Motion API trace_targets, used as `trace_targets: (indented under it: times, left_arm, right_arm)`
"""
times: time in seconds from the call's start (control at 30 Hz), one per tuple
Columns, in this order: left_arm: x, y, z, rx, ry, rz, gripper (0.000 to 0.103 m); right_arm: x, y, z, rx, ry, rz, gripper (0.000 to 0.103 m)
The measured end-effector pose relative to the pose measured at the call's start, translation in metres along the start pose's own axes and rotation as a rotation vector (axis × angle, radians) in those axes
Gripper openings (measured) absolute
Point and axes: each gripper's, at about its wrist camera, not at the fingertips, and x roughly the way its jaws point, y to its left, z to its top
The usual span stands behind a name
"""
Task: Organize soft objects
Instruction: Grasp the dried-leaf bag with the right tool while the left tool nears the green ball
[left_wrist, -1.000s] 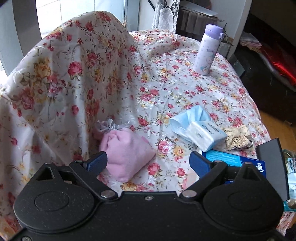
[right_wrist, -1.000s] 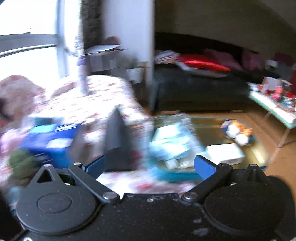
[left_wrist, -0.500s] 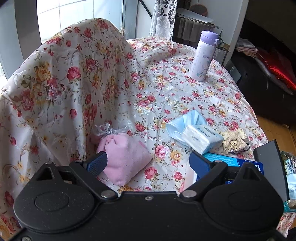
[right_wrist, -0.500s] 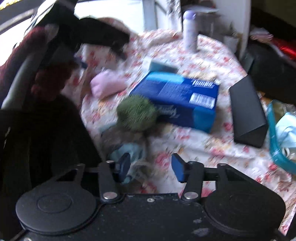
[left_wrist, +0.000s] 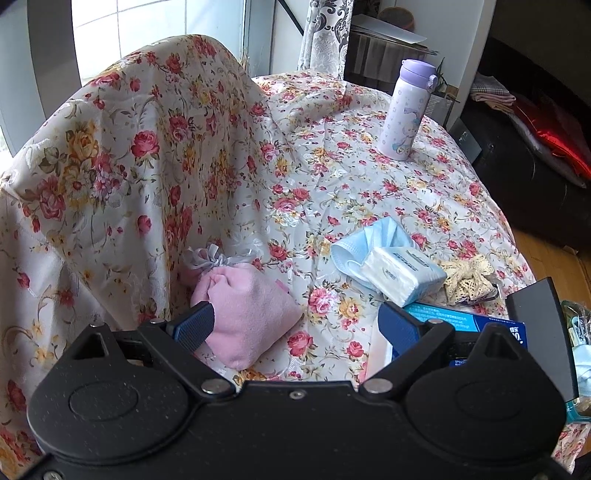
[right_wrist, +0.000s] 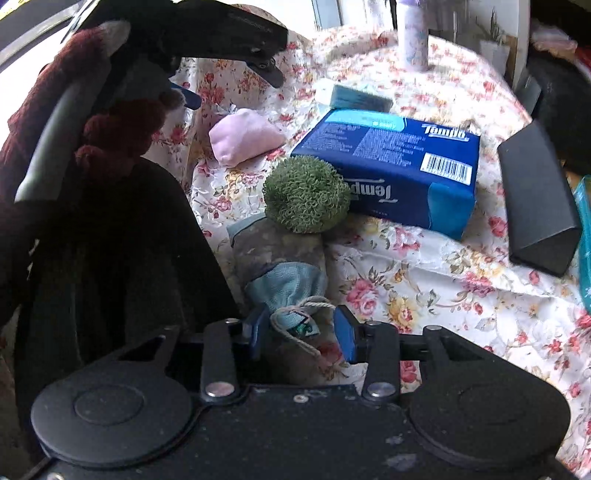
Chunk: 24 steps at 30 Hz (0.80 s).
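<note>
My right gripper (right_wrist: 301, 334) clamps the cloth pouch (right_wrist: 284, 273) at the desk's (right_wrist: 424, 280) near edge; my left gripper (left_wrist: 295, 326) hangs open beside the pink pouch (left_wrist: 247, 302).

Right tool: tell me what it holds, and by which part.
The right tool is closed around the string-tied end of the grey-blue pouch, by its tag. The left tool is open, holding nothing, over the pink pouch.
</note>
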Motion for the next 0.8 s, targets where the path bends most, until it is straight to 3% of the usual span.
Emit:
trace_targets:
  times: [0.17, 0.3, 0.47, 0.57, 0.73, 0.8]
  left_arm:
    - [0.002, 0.001, 0.0, 0.006, 0.022, -0.025, 0.092]
    - [0.005, -0.005, -0.002, 0.054, 0.099, -0.143, 0.092]
    - [-0.003, -0.02, -0.011, 0.16, 0.103, -0.158, 0.092]
    - [-0.002, -0.027, -0.015, 0.207, 0.158, -0.219, 0.092]
    - [-0.006, -0.038, -0.023, 0.258, 0.181, -0.236, 0.092]
    - [-0.006, -0.041, -0.025, 0.267, 0.202, -0.266, 0.092]
  right_arm:
    - [0.016, -0.025, 0.008, 0.122, 0.117, 0.144, 0.024]
    - [0.018, -0.032, 0.009, 0.161, 0.139, 0.173, 0.019]
    - [-0.001, -0.033, 0.008, 0.141, 0.08, 0.064, 0.019]
    - [-0.012, -0.04, 0.01, 0.129, 0.047, -0.015, 0.018]
    - [-0.031, -0.047, 0.01, 0.089, -0.013, -0.169, 0.018]
    - [-0.035, -0.051, 0.011, 0.09, -0.033, -0.232, 0.006]
